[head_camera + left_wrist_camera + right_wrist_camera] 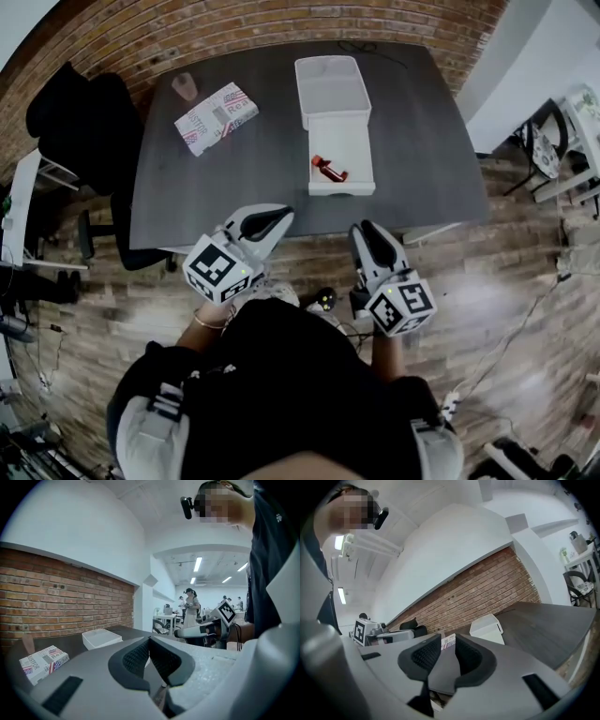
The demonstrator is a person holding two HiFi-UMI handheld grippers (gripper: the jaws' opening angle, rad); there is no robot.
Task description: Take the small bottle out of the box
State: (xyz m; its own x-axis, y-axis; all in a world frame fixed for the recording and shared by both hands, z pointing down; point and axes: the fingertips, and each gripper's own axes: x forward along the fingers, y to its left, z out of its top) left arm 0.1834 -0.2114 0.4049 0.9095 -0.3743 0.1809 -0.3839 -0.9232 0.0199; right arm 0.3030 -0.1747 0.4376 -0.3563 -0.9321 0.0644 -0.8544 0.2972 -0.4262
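The small bottle (329, 170), a red one, lies on its side in the near half of the white box (349, 141), close to that half's left wall. The box lies open on the dark worktop (272, 178), its two halves set end to end, the far half toward the brick wall (281, 28). From the left gripper view, only the box's outer side (101, 638) shows, and the bottle is hidden behind it.

Both grippers are held short of the worktop's near edge, over the wooden floor (487, 309), well apart from the box and touching nothing on the worktop. The left gripper (272, 223) has its jaws clenched: in its own view the two dark pads meet at the tips (149, 641) with nothing between them. The right gripper (373, 239) has its jaws released, and its own view shows a clear gap between the pads (448, 644), with nothing gripped there.

To the left of the box, a paper packet (216, 117) with a flag print lies flat on the worktop, and just beyond it, near the far left corner, stands a small pinkish cup (185, 86). A black chair (84, 122) sits off the worktop's left end, by the wall.
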